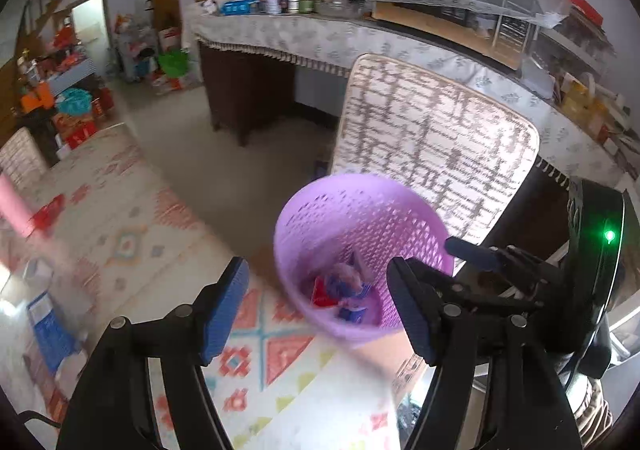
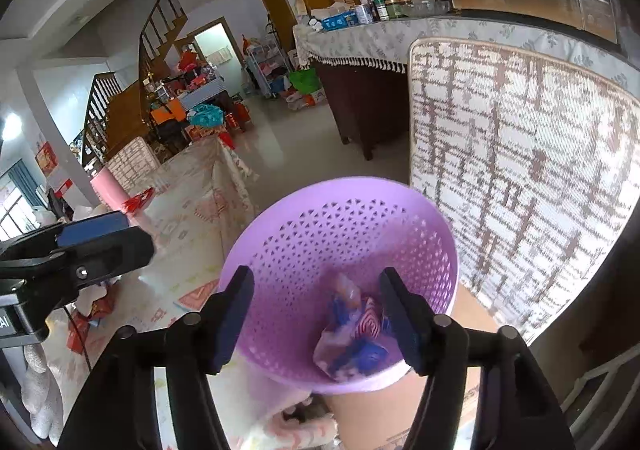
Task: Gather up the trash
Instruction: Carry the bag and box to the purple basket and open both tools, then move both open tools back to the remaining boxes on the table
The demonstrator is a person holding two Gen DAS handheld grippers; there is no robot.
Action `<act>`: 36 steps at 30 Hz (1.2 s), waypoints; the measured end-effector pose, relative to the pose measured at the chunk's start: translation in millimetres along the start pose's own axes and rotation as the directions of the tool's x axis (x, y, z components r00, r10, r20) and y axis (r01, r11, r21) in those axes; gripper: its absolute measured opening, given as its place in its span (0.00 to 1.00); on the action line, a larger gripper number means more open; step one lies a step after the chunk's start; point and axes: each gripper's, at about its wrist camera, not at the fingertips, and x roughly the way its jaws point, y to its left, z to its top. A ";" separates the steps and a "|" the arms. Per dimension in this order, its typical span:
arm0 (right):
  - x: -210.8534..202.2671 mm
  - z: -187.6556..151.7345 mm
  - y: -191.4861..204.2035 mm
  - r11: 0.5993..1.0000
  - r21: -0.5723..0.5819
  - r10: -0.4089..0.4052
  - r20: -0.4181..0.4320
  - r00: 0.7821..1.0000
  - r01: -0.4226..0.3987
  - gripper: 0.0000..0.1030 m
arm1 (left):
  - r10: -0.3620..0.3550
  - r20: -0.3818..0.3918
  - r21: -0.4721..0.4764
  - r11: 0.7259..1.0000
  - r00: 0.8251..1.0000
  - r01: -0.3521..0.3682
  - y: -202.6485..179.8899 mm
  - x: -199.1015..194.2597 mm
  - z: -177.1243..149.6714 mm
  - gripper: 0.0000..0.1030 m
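Both tools hang over a lilac perforated basket (image 2: 340, 250) that stands on what looks like a brown cardboard box beside the edge of a surface covered with a pale patterned cloth (image 1: 132, 218). The left tool (image 1: 316, 306) has its blue-padded fingers (image 1: 224, 306) spread apart with nothing between them; from its camera the basket sits just ahead and slightly to the right, partly behind the right-hand finger. The right tool (image 2: 316, 318) is likewise parted and empty, its two fingers framing the basket's near rim. Inside the basket, at the bottom, lie crumpled wrappers (image 2: 352, 334): a blue-and-white one, a red-and-white striped one, and, in the left camera, a red scrap (image 1: 324, 292) beside them. Behind the basket stands a chair back (image 2: 520, 170) in a cream and brown woven pattern, nearly touching the basket's far rim. More litter, red and blue, lies on the cloth off to the left (image 1: 48, 322), well apart from the basket.
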 end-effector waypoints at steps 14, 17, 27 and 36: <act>-18.3 -35.8 85.1 0.992 -0.071 0.106 0.013 0.994 -0.105 0.89 | 0.156 0.091 -0.054 0.987 0.984 -0.152 46.0 -95.8 -76.4 0.74; -12.5 -46.6 110.2 0.985 -0.102 0.140 -0.020 0.990 -0.141 0.89 | 0.182 0.099 -0.075 0.982 0.978 -0.175 62.7 -112.6 -94.5 0.74; 6.8 -80.2 186.3 0.954 -0.179 0.215 -0.145 0.966 -0.240 0.90 | 0.327 0.075 -0.267 0.917 0.942 -0.297 167.9 -162.7 -156.4 0.74; 19.5 -100.3 225.4 0.932 -0.189 0.280 -0.169 0.945 -0.310 0.91 | 0.477 0.015 -0.427 0.798 0.879 -0.426 262.1 -191.6 -207.4 0.74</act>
